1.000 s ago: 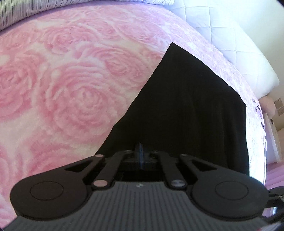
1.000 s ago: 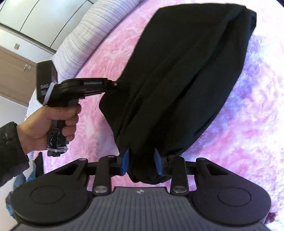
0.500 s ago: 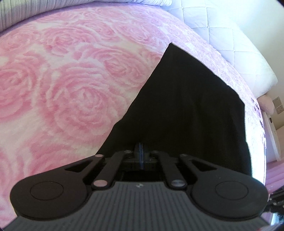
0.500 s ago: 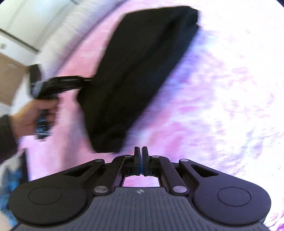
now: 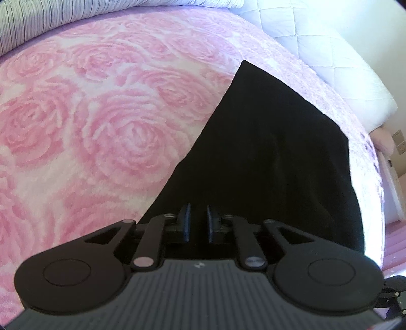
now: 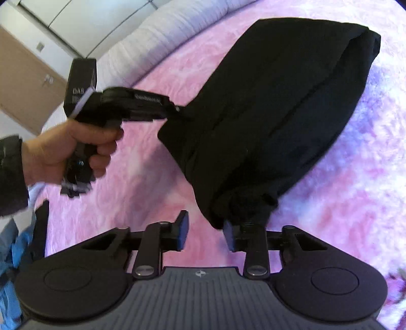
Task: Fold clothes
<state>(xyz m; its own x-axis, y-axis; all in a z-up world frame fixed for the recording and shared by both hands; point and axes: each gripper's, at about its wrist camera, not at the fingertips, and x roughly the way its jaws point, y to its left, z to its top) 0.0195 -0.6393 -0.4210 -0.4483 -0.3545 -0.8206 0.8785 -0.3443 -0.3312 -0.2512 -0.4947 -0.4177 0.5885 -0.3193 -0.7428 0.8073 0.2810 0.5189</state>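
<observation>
left wrist view: left gripper at six o'clock, its blue pads slightly parted over the near edge of the black garment, which spreads toward one o'clock across the rose blanket. right wrist view: right gripper spread wide, gripping nothing, the layered garment's bunched corner just beyond its right pad, likely lining up a fold.

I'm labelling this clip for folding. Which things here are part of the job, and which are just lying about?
Part of the job:
black garment
left gripper
right gripper

Lying about:
pink rose blanket
white quilted pillow
striped bolster
blue cloth
</observation>
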